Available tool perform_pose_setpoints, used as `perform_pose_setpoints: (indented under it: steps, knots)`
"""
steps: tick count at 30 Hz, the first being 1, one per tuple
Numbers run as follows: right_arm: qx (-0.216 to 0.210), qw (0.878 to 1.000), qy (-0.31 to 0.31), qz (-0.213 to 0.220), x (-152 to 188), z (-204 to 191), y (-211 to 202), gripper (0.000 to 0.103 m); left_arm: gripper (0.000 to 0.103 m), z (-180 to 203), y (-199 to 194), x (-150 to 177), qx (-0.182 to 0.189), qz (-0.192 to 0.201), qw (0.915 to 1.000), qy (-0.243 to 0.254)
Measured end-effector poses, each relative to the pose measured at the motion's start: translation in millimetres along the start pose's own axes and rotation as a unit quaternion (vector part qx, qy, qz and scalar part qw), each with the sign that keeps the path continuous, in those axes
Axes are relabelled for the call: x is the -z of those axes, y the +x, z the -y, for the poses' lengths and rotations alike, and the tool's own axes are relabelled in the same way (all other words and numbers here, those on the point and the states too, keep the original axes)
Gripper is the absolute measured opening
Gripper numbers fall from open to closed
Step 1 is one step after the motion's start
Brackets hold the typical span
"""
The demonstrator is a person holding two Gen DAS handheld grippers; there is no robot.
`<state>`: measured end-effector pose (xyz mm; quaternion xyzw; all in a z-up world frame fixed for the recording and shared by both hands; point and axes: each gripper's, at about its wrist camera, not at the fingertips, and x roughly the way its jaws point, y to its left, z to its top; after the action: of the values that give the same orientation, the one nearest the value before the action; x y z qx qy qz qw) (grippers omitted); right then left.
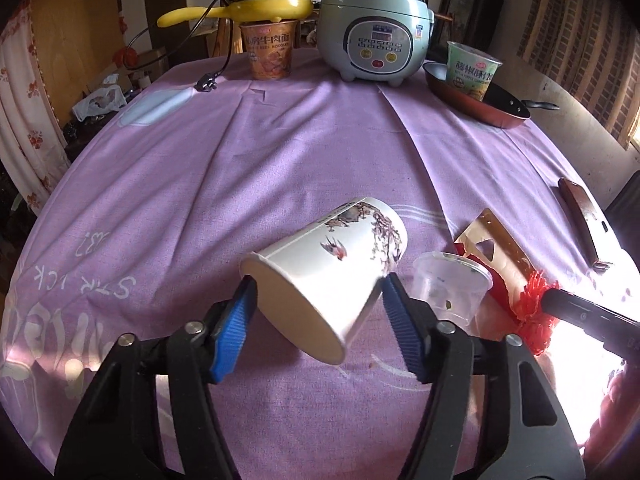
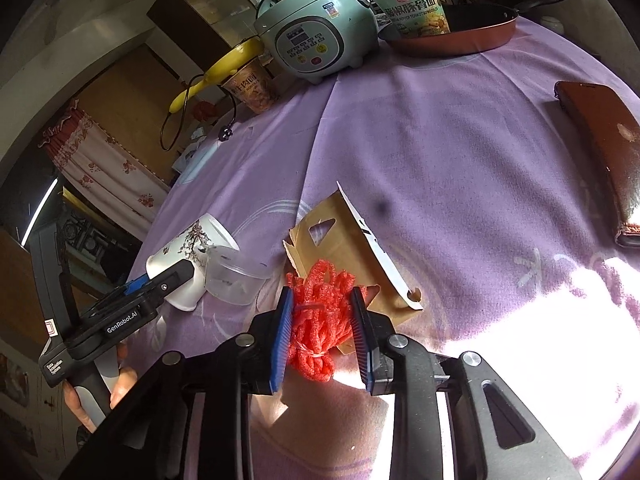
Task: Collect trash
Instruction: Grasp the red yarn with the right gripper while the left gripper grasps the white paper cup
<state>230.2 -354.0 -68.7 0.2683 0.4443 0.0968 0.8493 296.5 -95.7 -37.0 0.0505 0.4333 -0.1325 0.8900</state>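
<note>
My left gripper (image 1: 316,292) is shut on a white paper cup (image 1: 332,264) printed with birds and branches, held tilted on its side just above the purple cloth; it also shows in the right wrist view (image 2: 180,256). My right gripper (image 2: 320,332) is shut on a bundle of red foam netting (image 2: 320,320), also seen in the left wrist view (image 1: 532,304). A clear plastic cup (image 1: 452,284) stands between them. A torn brown cardboard piece (image 2: 344,248) lies under the netting.
At the far edge of the table (image 1: 280,152) stand a pale green rice cooker (image 1: 372,36), an orange noodle cup (image 1: 270,50) under a yellow pan, and a green noodle cup in a red frying pan (image 1: 476,100). A brown wallet-like case (image 2: 604,152) lies right.
</note>
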Motion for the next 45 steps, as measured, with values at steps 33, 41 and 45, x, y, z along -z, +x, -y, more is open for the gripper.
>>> perform_pose_setpoints:
  steps: [33, 41, 45]
  knots:
    - [-0.025, 1.0, 0.0, -0.008, 4.8, -1.6, 0.7, 0.027, 0.093, 0.0, -5.9, 6.0, 0.236, -0.052, 0.9703, -0.02]
    - [-0.028, 1.0, 0.003, -0.008, 4.9, -0.7, -0.7, 0.028, 0.093, -4.2, -47.3, 5.8, 0.149, 0.054, 0.9873, -0.015]
    - [-0.026, 1.0, 0.004, -0.008, 5.1, -0.2, -0.1, 0.028, 0.094, -7.8, -32.3, -4.7, 0.065, 0.067, 0.9952, -0.028]
